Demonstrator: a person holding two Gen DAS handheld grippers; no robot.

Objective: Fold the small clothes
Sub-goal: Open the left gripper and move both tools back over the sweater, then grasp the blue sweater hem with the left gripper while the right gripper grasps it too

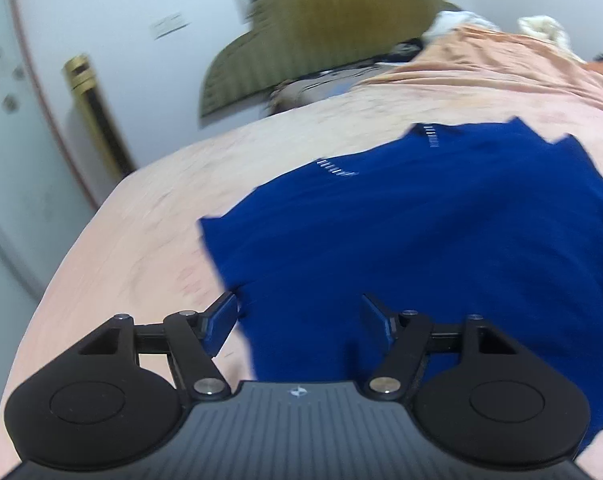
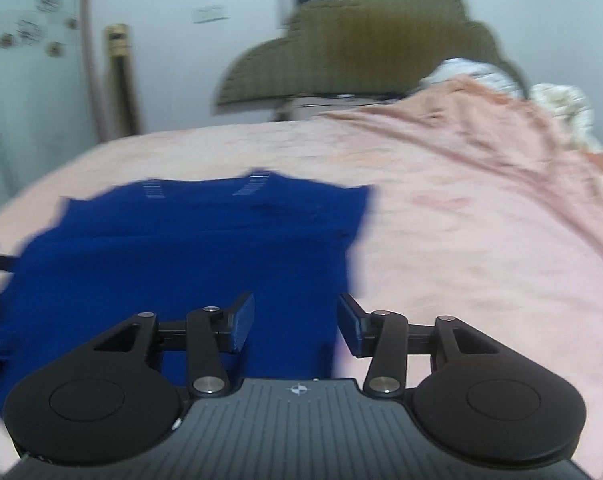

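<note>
Both tools [image 1: 299, 322] [image 2: 296, 326] agape over blue garment [image 1: 421, 232] (edges blurred).

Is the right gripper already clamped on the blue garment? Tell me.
No, the right gripper stands open over the blue garment, nothing pinched between its fingers.

Motion blur smears the blue garment [image 1: 421, 240], whose near hem hides behind the left tool [image 1: 299, 322].

Both wrist cameras look forward past their jaws, low and close over the bed [image 1: 133, 240], sharing the blue garment [image 1: 421, 232] and headboard [image 2: 365, 40] ahead.
</note>
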